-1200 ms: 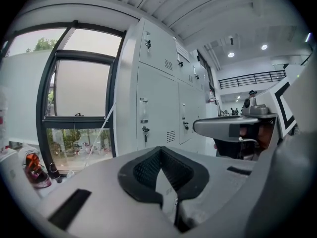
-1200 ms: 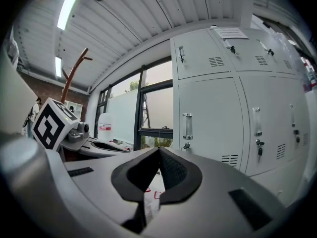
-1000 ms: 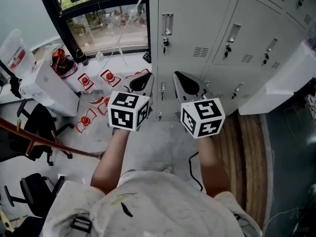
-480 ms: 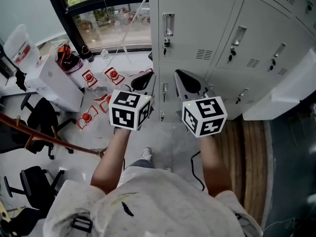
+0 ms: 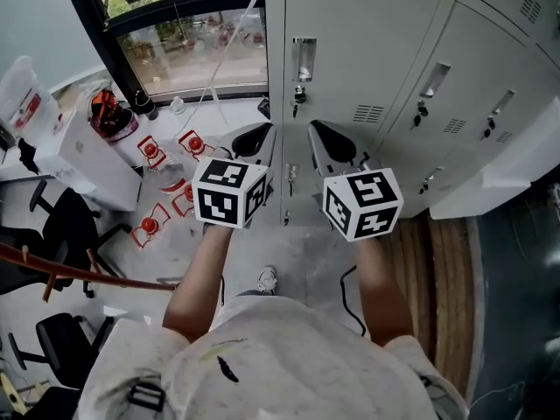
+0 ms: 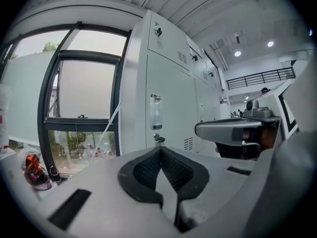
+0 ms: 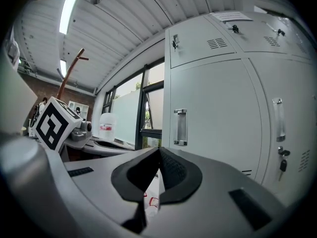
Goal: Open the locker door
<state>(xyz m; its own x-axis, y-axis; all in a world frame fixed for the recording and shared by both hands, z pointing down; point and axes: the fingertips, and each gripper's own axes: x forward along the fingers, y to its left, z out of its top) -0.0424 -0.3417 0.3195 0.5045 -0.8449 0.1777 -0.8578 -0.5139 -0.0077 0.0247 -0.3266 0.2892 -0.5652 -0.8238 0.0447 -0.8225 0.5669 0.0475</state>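
A bank of grey lockers (image 5: 394,51) stands ahead. The nearest tall door (image 5: 350,33) has a recessed metal handle (image 5: 304,58) and, below it, a key lock (image 5: 299,93). Both grippers are held side by side in front of the lockers, short of them and touching nothing. My left gripper (image 5: 266,132) is shut and empty; in the left gripper view its tips (image 6: 159,150) sit just under the handle (image 6: 155,111) and lock (image 6: 158,139). My right gripper (image 5: 316,132) is shut and empty too, its tips (image 7: 158,151) left of the handle (image 7: 180,127).
Left of the lockers are a window (image 5: 192,46), white boxes (image 5: 83,151), several red-capped items on the floor (image 5: 166,182) and black office chairs (image 5: 61,234). A wooden pole (image 5: 79,271) crosses low left. A white slab (image 5: 499,178) juts out at right. A cable (image 5: 346,300) lies on the floor.
Both grippers have moved forward together toward the lockers, and the lockers now look nearer. The person has taken a step, a shoe showing below. The jaws stayed shut.
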